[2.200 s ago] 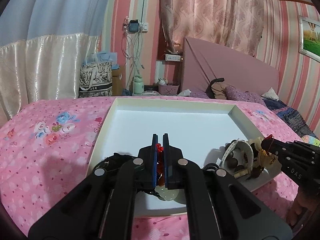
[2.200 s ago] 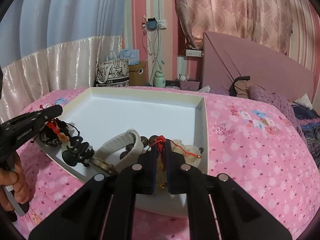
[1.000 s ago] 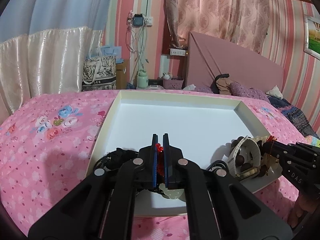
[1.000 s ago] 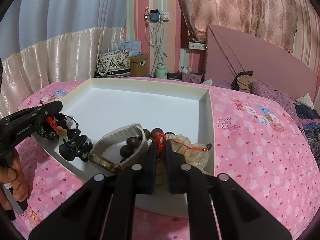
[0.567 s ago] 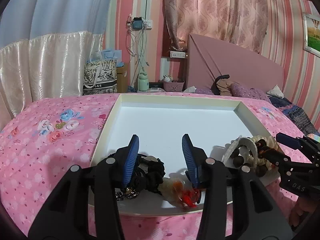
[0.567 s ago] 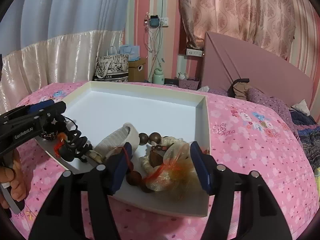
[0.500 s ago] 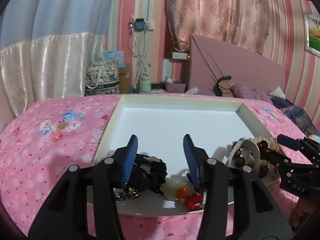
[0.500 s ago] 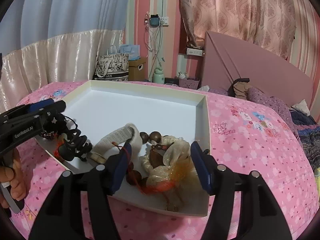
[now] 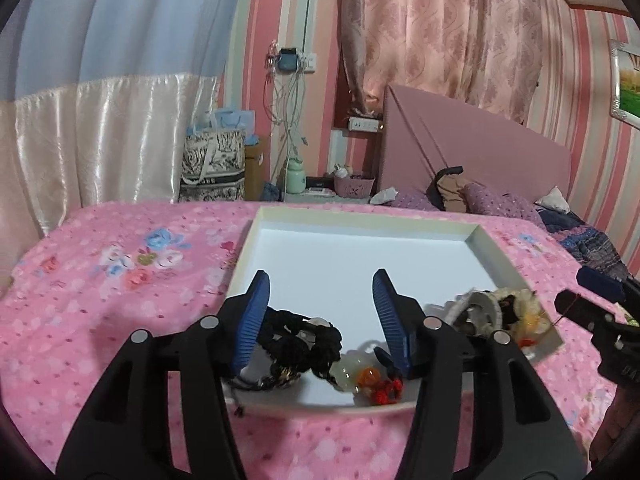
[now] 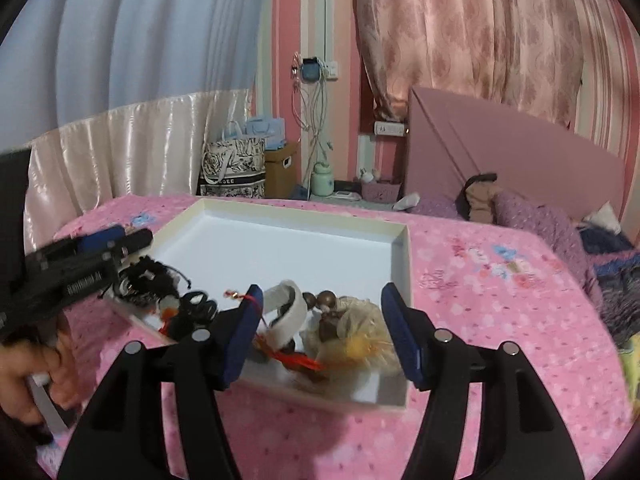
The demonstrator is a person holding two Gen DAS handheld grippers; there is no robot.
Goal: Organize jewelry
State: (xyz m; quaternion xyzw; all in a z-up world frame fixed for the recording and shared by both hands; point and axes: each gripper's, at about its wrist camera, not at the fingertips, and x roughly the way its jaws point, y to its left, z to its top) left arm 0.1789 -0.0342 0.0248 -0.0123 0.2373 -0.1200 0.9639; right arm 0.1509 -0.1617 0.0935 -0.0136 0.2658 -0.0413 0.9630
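**In the white tray, loose jewelry awaits**

On the pink floral bed, the shallow white tray (image 9: 498, 256) holds tangled black cord bracelets (image 9: 298, 338) and a pale stone pendant with red knot (image 9: 366, 378). Left claw (image 9: 320, 316) and right claw (image 10: 322, 330) both gape, empty. Light, limp, snag-prone: pinch the cord.

The left gripper (image 9: 322, 316) points forward and slightly down, its two blue-padded fingers spread wide apart and holding nothing. The right gripper (image 10: 324, 332) is posed the same way, fingers wide apart and bare. A bare hand (image 10: 28, 376) at the near left grips the left gripper's handle
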